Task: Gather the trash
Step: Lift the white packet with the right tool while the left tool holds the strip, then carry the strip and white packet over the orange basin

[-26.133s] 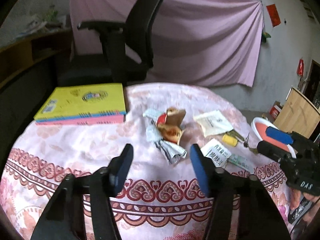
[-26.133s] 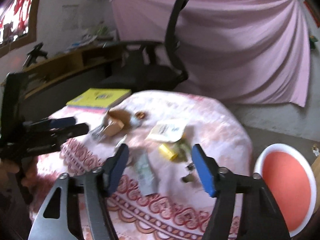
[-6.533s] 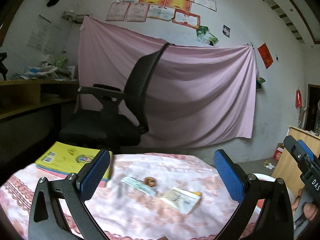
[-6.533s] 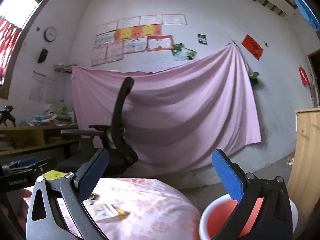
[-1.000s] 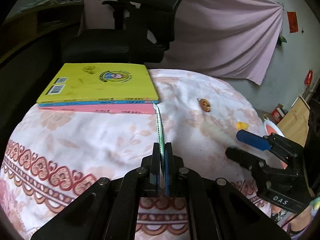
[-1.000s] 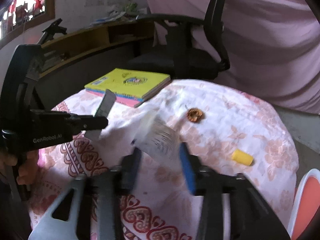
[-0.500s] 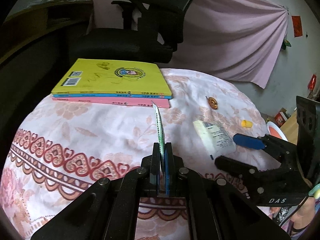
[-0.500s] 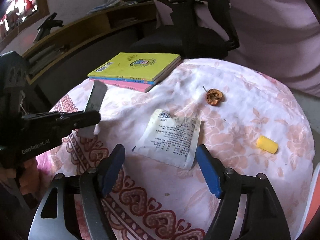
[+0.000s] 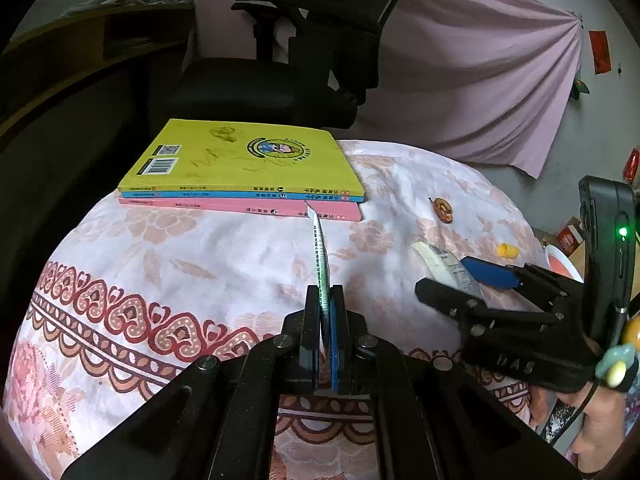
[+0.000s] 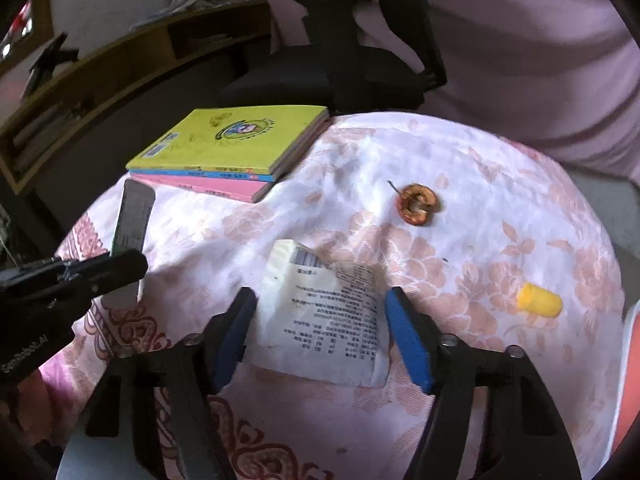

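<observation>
**Right fingers straddle the white packet while the left grips a wrapper strip**

We are midway through clearing the bench (image 10: 500, 160). Our left gripper (image 9: 325, 300) is clamped tight on a thin green-and-white wrapper strip (image 9: 320, 248), which stands up edge-on from between the fingers. Our right gripper (image 10: 320, 316) has just been narrowing its spread; its blue fingers (image 10: 406, 338) sit on either side of the flat white printed packet (image 10: 324, 316), which lies on the floral cloth, and they do not appear to press on it yet.

The next move, as we judge it, is to close on the packet. It lies flat and thin, so the fingertips need to get under an edge or buckle it, and the loose cloth may bunch up with it.

Other trash remains: a brown fruit core (image 10: 418, 204) beyond the packet and a small yellow cap (image 10: 538, 300) well to its right. A stack of books (image 10: 224, 148), yellow on top, rests at the far left edge, clear of the grasp. An orange bin (image 10: 630, 360) shows at the right margin, beside the bench; nothing blocks the way there.
</observation>
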The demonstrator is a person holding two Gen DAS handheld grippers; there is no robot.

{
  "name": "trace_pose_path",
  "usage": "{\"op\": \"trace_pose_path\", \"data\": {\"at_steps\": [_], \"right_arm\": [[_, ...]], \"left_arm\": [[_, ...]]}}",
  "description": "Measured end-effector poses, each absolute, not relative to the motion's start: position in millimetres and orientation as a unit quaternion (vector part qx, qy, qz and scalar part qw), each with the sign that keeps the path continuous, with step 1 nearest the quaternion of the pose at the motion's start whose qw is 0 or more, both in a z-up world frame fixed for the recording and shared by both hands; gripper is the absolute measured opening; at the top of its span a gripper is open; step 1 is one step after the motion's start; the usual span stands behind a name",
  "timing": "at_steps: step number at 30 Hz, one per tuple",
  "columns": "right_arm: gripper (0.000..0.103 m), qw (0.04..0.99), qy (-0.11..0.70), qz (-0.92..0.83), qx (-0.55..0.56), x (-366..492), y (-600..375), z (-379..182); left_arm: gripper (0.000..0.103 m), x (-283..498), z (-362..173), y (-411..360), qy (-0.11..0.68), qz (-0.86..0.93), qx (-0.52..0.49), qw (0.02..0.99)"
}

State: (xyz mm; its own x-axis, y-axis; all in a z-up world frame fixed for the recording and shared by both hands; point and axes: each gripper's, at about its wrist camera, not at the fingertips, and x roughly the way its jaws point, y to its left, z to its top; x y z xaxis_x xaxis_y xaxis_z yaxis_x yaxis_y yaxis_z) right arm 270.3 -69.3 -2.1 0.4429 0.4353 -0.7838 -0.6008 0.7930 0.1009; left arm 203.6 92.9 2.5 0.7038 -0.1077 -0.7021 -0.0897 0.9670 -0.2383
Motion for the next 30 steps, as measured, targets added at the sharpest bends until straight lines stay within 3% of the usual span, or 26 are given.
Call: {"op": "trace_pose_path", "data": {"at_steps": [6,9,11,12,30], "right_arm": [[0.054,0.845,0.429,0.305,-0.091,268.4,-75.3,-2.1],[0.038,0.849,0.426,0.302,-0.08,269.2,-79.8,-1.2],[0.013,0.85,0.427,0.302,-0.067,271.0,-84.9,-1.0],[0.007,0.849,0.428,0.305,-0.057,272.0,-88.5,-1.0],[0.005,0.875,0.357,0.327,-0.021,256.4,-103.7,19.1]], "left_arm": [[0.002,203.8,2.2,91.4,0.385,-0.01,-0.127,0.914],[0.002,204.4,2.1,89.5,0.384,-0.011,-0.124,0.915],[0.002,205.5,1.8,88.4,0.384,-0.012,-0.122,0.915],[0.002,205.8,1.7,87.8,0.383,-0.013,-0.12,0.916],[0.002,209.0,1.0,77.4,0.373,-0.024,-0.11,0.921]]}}
